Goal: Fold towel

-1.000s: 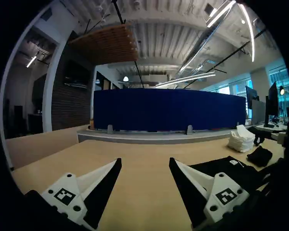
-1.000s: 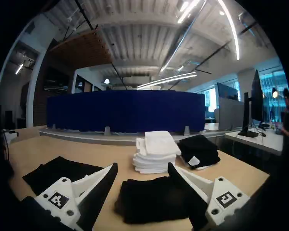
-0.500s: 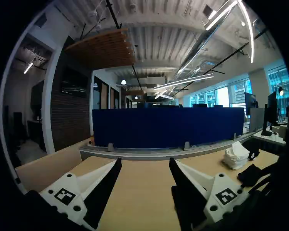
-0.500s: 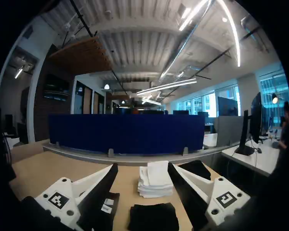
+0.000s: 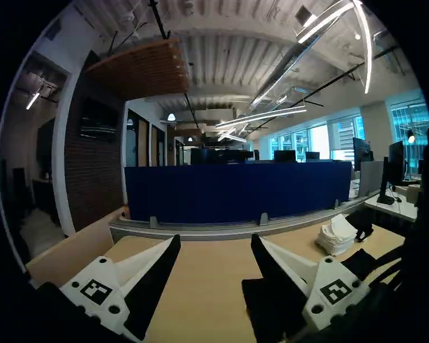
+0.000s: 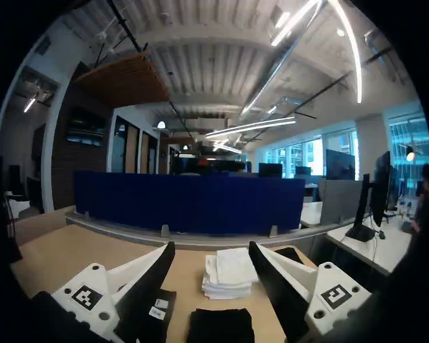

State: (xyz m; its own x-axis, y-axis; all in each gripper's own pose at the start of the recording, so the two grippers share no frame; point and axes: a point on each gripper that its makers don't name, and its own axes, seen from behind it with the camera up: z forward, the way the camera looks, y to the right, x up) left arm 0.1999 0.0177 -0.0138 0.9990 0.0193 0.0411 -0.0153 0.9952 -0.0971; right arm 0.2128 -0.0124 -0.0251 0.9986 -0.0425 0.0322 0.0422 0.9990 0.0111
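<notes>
In the left gripper view the left tool (image 5: 214,237) is hovering above the counter (image 5: 209,297) with its two white-and-black fingers standing wide apart, and it is gripping nothing; bare wood is showing through the gap. Just past its finger at five o'clock, the black towel (image 5: 254,303) is lying flat on the counter, with its far side tucked out of sight behind that finger. Farther out at three o'clock, a white towel stack (image 5: 334,237) is sitting near the counter's edge, and a dark bundle (image 5: 360,220) is resting just beside it. Beyond them, at twelve o'clock, a blue partition (image 5: 237,191) is running across the back of the counter. In the right gripper view the right tool (image 6: 211,244) is likewise hanging over the counter (image 6: 54,257) with its fingers spread wide and nothing between them. At seven o'clock the black towel (image 6: 157,311) is lying on the wood, two small white tags showing on it, partly covered by the near finger. At six o'clock a folded black cloth (image 6: 221,326) is sitting between the fingers' bases, apart from the towel. Straight ahead of it the white towel stack (image 6: 229,274) is resting, and the dark bundle (image 6: 292,254) is peeking out at its four o'clock side. The blue partition (image 6: 186,206) is closing off the far side, and a monitor (image 6: 377,188) is standing on a neighbouring desk at three o'clock.
</notes>
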